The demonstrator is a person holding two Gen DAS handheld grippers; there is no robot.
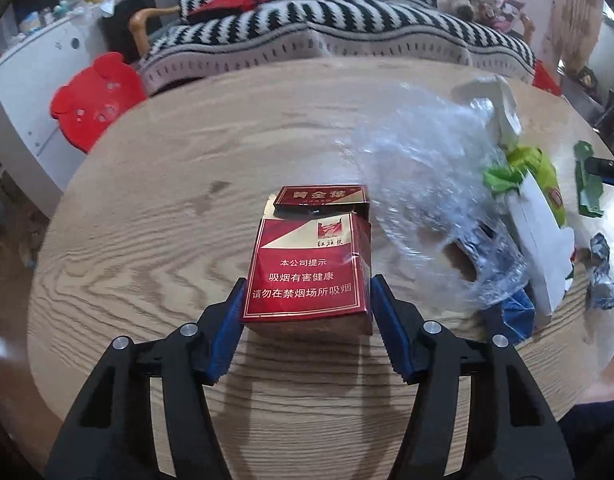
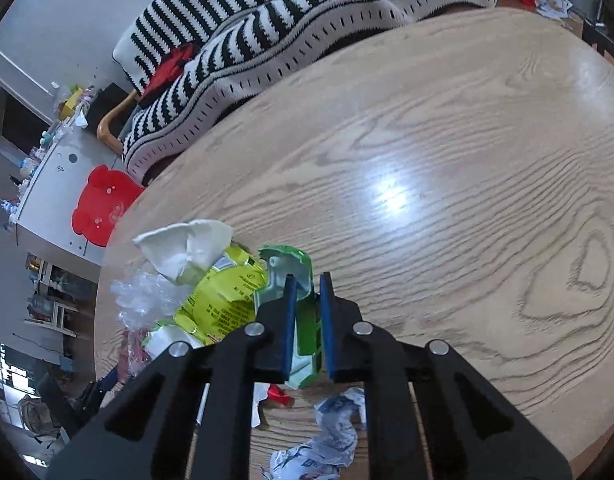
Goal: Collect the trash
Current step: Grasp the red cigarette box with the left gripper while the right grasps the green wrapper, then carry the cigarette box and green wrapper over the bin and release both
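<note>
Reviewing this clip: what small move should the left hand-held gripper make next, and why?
Probably close on the red cigarette pack. The left hand-held gripper is open with its blue pads on either side of the pack's near end, apparently not yet squeezing it, and the pack lies flat on the wooden table. The right hand-held gripper already pinches a green wrapper.

Glossy wood-grain table (image 1: 155, 248), crinkly clear plastic bag (image 1: 423, 184), glossy cardboard cigarette pack (image 1: 307, 268).

Bare counter (image 1: 147, 208) from 9 to 12 o'clock of the cigarette pack (image 1: 307, 268). Clear plastic bag (image 1: 427, 184) crowds its 2 o'clock side; white carton (image 1: 539, 240) and foil scrap (image 1: 603, 276) block 3 o'clock.
</note>
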